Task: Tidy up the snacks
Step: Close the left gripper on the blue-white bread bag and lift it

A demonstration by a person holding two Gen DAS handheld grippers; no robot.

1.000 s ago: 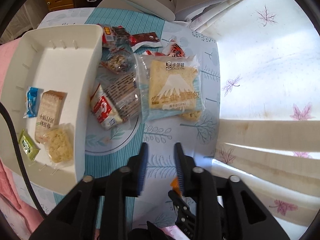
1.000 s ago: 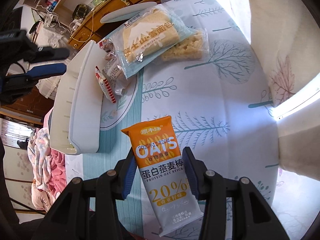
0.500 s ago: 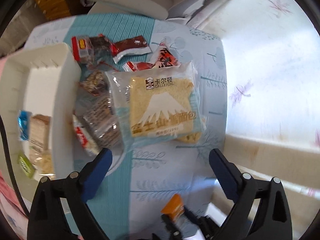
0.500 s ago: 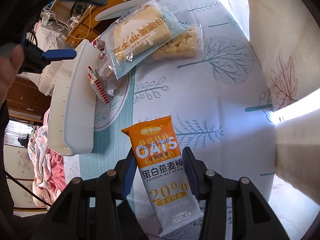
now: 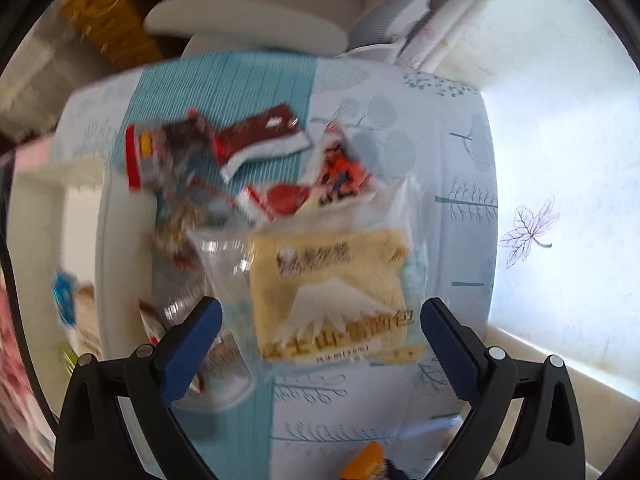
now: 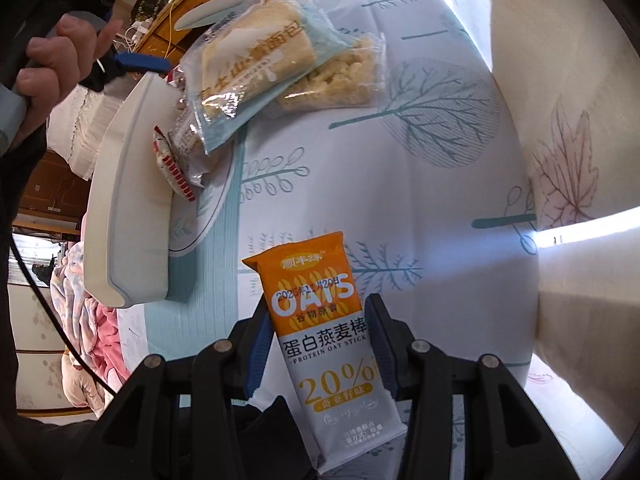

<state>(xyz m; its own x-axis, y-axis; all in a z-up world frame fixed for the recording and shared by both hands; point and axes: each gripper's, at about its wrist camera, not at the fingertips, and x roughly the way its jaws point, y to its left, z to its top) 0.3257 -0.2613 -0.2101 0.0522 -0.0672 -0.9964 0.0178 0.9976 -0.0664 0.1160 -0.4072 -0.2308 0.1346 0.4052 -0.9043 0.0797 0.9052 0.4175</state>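
My left gripper is wide open, just above a large clear bag of yellow bread that lies between its fingers. Behind the bread lie several red and brown snack packets. The white tray at the left holds a few small snacks. My right gripper is shut on an orange and white oat bar, held above the tablecloth. The right wrist view also shows the bread bag, a clear bag of puffed crackers under it, and the tray.
The table has a light cloth with tree prints and a teal stripe. A white chair stands behind the table. A wall with leaf prints runs along the right. A pink blanket lies beyond the tray.
My left gripper has opened wide and moved forward and down over the bread bag. My right gripper has kept the oat bar and barely moved.
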